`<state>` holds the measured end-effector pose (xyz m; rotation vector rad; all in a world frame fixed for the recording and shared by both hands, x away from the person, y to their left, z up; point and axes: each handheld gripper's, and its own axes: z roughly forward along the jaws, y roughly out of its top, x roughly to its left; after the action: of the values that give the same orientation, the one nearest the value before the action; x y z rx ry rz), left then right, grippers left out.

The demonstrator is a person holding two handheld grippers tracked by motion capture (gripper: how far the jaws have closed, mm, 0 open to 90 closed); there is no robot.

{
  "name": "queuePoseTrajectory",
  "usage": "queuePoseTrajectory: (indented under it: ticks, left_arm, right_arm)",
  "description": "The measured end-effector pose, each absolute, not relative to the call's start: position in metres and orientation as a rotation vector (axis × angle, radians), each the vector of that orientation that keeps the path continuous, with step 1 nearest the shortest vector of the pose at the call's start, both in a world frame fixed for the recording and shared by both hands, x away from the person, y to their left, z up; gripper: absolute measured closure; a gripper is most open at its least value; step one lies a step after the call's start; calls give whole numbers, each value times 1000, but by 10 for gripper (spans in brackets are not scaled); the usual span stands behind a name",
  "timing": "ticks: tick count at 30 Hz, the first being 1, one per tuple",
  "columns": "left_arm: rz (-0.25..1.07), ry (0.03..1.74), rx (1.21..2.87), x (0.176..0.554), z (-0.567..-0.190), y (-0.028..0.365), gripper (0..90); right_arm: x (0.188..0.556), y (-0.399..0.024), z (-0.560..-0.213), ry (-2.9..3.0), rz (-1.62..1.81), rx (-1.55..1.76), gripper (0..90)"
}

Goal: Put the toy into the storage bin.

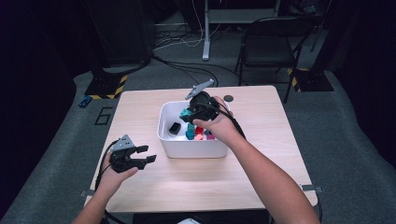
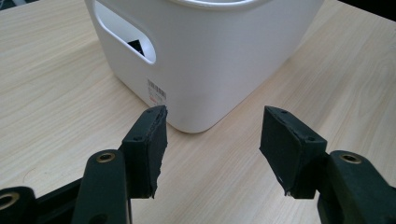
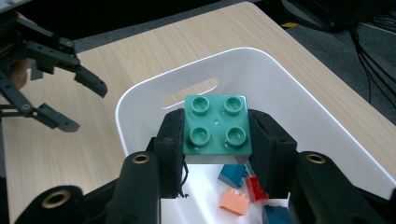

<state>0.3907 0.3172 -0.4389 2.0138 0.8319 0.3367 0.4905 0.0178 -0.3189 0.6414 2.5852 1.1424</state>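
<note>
Left hand-held gripper (image 1: 142, 156): held low over the bench (image 1: 261, 177) at about 8 o'clock from the white bin; jaws are seen standing apart with nothing between them. In the left gripper view its pads (image 2: 148, 149) are aimed at a near corner of the bin, clear of it.

Left hand (image 1: 112, 175): wrapped round the gripper body, forearm entering from 6 o'clock.

White bin (image 1: 191, 148): set upright near the middle of the bench; a handle slot (image 2: 126, 39) is cut in its side wall, and a barcode label (image 2: 156, 92) is stuck near the lower corner.

Bin contents: a black piece (image 1: 174, 128) is seen at 9 o'clock inside; red (image 3: 256, 187), blue (image 3: 232, 173) and salmon bricks (image 3: 235, 201) lie loose on the floor of the bin towards 3 o'clock.

Green brick (image 3: 217, 130): a four-stud block, clamped by its two sides between the jaws of the right gripper, studs facing the camera; it is held above the bin interior, clear of the loose bricks.

Right hand-held gripper (image 1: 190, 115): closed on the green brick, poised over the bin's far half, at about 12 o'clock.

Right hand (image 1: 219, 125): held over the bin's 3 o'clock rim.

Dark round disc (image 1: 228, 98): lying on the bench at 1 o'clock from the bin, apart from it.
</note>
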Motion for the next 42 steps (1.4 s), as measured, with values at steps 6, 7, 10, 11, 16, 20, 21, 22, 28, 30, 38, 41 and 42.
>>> queuePoseTrajectory:
  ticks: [6,7,10,11,16,20,21,22,28,30,38,41,42]
  left_arm:
    - [340,831,2008,391,-439,318,410]
    - [342,834,2006,391,-439,317,410]
    - [332,833,2015,391,-439,317,410]
    - [331,832,2016,391,-440,317,410]
    - [337,829,2013,391,-439,317,410]
    - [338,826,2013,391,-439,318,410]
    - [337,829,2010,391,-439,318,410]
    - [338,830,2010,391,-439,318,410]
    - [333,836,2005,391,-440,317,410]
    - [333,836,2002,392,-440,317,410]
    - [331,837,2003,392,-440,318,410]
    - [330,836,2006,392,-440,318,410]
    - [331,836,2005,392,-440,318,410]
  right_arm:
    - [506,25,-326,2591,1129,659,584]
    - [509,26,-327,2594,1125,656,583]
    - [514,30,-334,2604,1114,661,584]
    - [517,32,-337,2602,1114,648,583]
    - [526,41,-351,2631,1081,646,583]
    - [530,46,-365,2652,1074,651,583]
    - [531,48,-368,2659,1064,649,583]
    - [532,49,-371,2664,1059,669,583]
    - [544,51,-381,2665,1045,693,583]
    - [547,52,-383,2665,1033,702,583]
    - [551,51,-387,2671,1008,718,580]
    - [550,51,-386,2660,1030,736,541]
    - [550,51,-385,2658,1034,734,516]
